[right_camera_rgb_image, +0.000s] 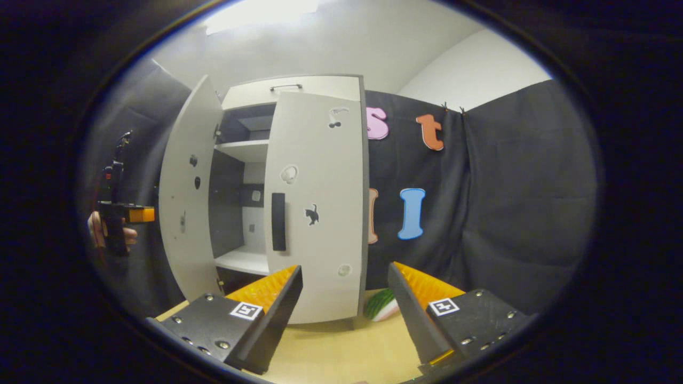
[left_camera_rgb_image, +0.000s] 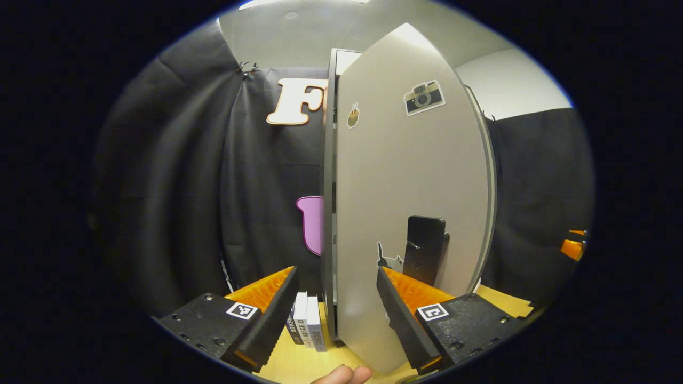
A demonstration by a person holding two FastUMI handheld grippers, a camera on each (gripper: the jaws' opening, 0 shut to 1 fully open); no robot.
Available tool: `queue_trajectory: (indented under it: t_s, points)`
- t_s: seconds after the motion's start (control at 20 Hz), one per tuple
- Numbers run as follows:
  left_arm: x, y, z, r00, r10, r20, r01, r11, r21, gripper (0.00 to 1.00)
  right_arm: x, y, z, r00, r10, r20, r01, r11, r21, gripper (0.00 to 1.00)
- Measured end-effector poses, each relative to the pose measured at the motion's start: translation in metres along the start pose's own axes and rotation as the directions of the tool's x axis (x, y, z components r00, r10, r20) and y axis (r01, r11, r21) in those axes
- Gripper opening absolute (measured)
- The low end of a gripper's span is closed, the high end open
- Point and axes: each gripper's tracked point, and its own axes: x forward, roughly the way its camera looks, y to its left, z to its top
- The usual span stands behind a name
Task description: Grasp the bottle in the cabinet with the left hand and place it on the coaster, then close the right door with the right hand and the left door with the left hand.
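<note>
Though no bottle or coaster can be made out, the cabinet (right_camera_rgb_image: pixel 299 202) stands on the bench (right_camera_rgb_image: pixel 341 352) with its doors at different stages.

Item, cabinet: right door (right_camera_rgb_image: pixel 320 213) swung nearly to, a narrow gap remaining at its inner edge, dark handle (right_camera_rgb_image: pixel 278 221) facing out; left door (right_camera_rgb_image: pixel 187 202) wide open, so its closing appears to be the step left. Visible shelves bare, which suggests the bottle is already out. Item, left tongs (left_camera_rgb_image: pixel 336 298): released, holding nothing, the left door's free edge (left_camera_rgb_image: pixel 328 213) between the fingers, a dark handle (left_camera_rgb_image: pixel 424 248) on that door just beyond. Item, right tongs (right_camera_rgb_image: pixel 344 298): released, empty, set back from the right door. Sundries: small boxes (left_camera_rgb_image: pixel 307 325) on the bench beside the cabinet; a watermelon-slice object (right_camera_rgb_image: pixel 381 306) by its right foot.
</note>
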Motion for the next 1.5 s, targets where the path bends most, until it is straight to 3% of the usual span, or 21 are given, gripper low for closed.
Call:
queue_trajectory:
  t_s: [0.15,0.2,0.25,0.3,0.4,0.55,0.6,0.7,1.2,1.4,1.45,1.5]
  points:
    - [-0.001,0.000,-0.001,1.000,0.011,-0.005,-0.011,1.000,-0.004,0.93,0.017,0.018,0.008,0.999,0.031,0.012,-0.031,0.999,0.008,0.98]
    - [-0.001,0.000,-0.001,1.000,0.013,-0.008,-0.013,1.000,-0.005,0.93,0.022,0.022,0.010,0.999,0.037,0.014,-0.037,0.999,0.007,0.93]
    - [-0.001,0.000,-0.001,1.000,0.018,-0.006,-0.018,1.000,-0.006,0.93,0.026,0.027,0.012,0.999,0.045,0.016,-0.045,0.999,0.007,1.00]
    - [-0.001,-0.001,-0.001,1.000,0.022,-0.006,-0.022,1.000,-0.002,0.93,0.028,0.033,0.013,0.998,0.054,0.018,-0.054,0.998,0.008,0.93]
    - [0.000,-0.004,0.000,1.000,0.027,-0.007,-0.027,1.000,0.002,0.93,0.032,0.044,0.013,0.997,0.071,0.017,-0.071,0.997,0.011,1.00]
    - [0.003,-0.010,-0.001,1.000,0.030,-0.008,-0.030,1.000,-0.003,0.93,0.034,0.054,0.009,0.997,0.082,0.004,-0.082,0.997,0.008,0.98]
    - [0.004,-0.013,-0.001,1.000,0.026,-0.009,-0.026,1.000,-0.003,0.93,0.035,0.055,0.010,0.997,0.083,0.004,-0.083,0.997,0.006,0.93]
    - [0.007,-0.020,-0.002,1.000,0.017,-0.012,-0.017,1.000,-0.002,0.93,0.034,0.058,0.010,0.996,0.088,0.003,-0.088,0.996,0.006,0.98]
    - [0.024,-0.052,0.001,1.000,0.012,-0.004,-0.012,1.000,0.007,0.93,0.009,0.032,0.017,0.999,0.041,0.001,-0.041,0.999,-0.016,0.98]
    - [0.014,-0.056,0.009,1.000,0.026,0.003,-0.026,0.999,0.028,0.95,-0.008,0.030,0.021,0.998,0.057,-0.009,-0.056,0.998,0.018,0.98]
    - [0.011,-0.059,0.014,0.999,0.035,0.012,-0.035,0.999,0.032,0.97,-0.015,0.028,0.022,0.998,0.060,-0.008,-0.060,0.998,0.023,0.93]
    - [0.006,-0.059,0.018,0.999,0.044,0.015,-0.045,0.998,0.037,0.97,-0.022,0.024,0.025,0.998,0.058,0.000,-0.058,0.998,0.027,0.98]
